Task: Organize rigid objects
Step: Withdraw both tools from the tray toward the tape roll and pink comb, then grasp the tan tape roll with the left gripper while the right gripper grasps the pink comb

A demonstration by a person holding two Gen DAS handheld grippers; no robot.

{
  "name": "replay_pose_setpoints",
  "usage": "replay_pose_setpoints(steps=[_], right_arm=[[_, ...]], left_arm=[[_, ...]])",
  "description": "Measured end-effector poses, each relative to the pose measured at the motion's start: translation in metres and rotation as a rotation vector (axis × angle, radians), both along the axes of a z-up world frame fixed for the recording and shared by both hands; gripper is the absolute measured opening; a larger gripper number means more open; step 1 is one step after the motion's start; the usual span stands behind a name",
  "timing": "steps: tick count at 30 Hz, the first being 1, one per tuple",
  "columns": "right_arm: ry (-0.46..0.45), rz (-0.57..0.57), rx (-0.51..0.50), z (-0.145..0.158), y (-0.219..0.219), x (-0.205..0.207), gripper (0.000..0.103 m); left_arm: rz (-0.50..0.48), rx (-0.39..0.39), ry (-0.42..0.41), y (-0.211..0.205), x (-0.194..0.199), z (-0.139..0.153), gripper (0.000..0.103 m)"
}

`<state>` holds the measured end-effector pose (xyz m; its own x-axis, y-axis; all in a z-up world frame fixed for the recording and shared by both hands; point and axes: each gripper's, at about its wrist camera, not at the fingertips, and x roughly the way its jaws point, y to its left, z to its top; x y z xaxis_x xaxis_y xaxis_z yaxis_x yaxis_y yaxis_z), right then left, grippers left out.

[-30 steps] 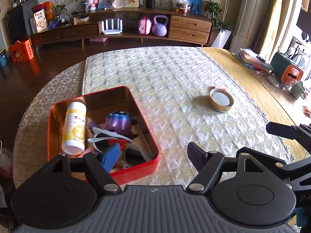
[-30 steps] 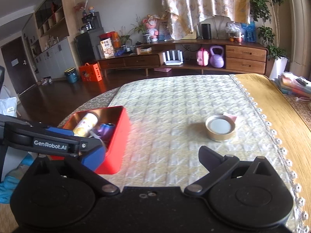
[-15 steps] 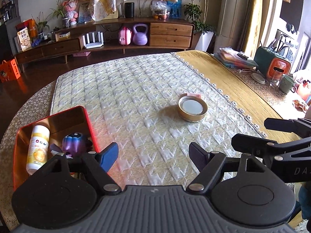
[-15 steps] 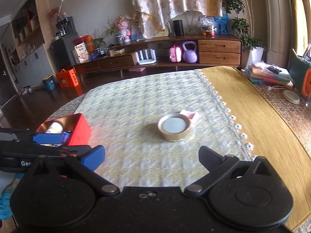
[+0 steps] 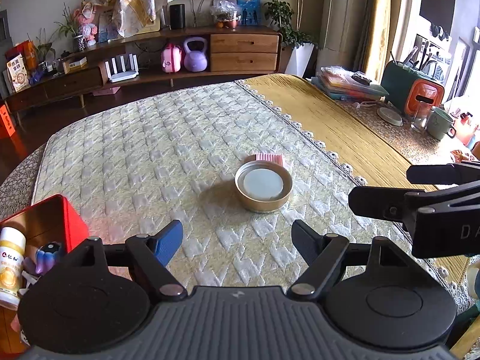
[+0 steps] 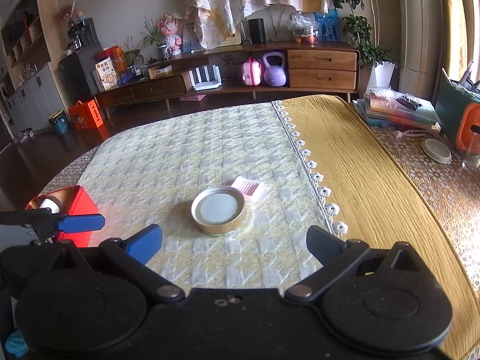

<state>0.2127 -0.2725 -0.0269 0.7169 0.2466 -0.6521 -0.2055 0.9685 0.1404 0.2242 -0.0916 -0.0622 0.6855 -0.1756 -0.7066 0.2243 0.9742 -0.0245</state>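
Note:
A round gold tin [image 5: 263,188] [image 6: 218,210] with a pale inside lies on the quilted cloth, and a small pink ribbed box [image 5: 268,158] [image 6: 248,187] rests just behind it. At the left edge stands a red tin box [image 5: 45,228] [image 6: 78,207] holding a white bottle [image 5: 10,267] and a purple toy [image 5: 48,256]. My left gripper [image 5: 238,240] is open and empty, a short way in front of the gold tin. My right gripper [image 6: 234,241] is open and empty too, close in front of the same tin.
A yellow runner [image 6: 354,162] lies to the right of the quilted cloth. Further right are stacked books [image 6: 396,109], a white lid [image 6: 436,150] and a green and orange case [image 5: 411,93]. A wooden sideboard [image 6: 240,72] stands across the dark floor.
Both grippers have swung right, away from the red box and toward the gold tin. The tin now sits ahead of both. Neither gripper took hold of anything.

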Motion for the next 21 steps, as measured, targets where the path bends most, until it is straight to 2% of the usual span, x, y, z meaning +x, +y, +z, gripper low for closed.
replay_pose_setpoints(steps=[5, 13, 21], right_arm=[[0.035, 0.012, -0.027, -0.004, -0.004, 0.032, 0.102], [0.105, 0.002, -0.005, -0.013, -0.006, 0.088, 0.102], [0.200, 0.008, 0.000, -0.038, 0.006, 0.145, 0.102]], left_arm=[[-0.007, 0.003, -0.003, -0.007, 0.019, -0.011, 0.079], [0.007, 0.014, 0.006, -0.014, 0.046, -0.033, 0.079], [-0.028, 0.019, -0.002, -0.030, 0.066, -0.051, 0.079]])
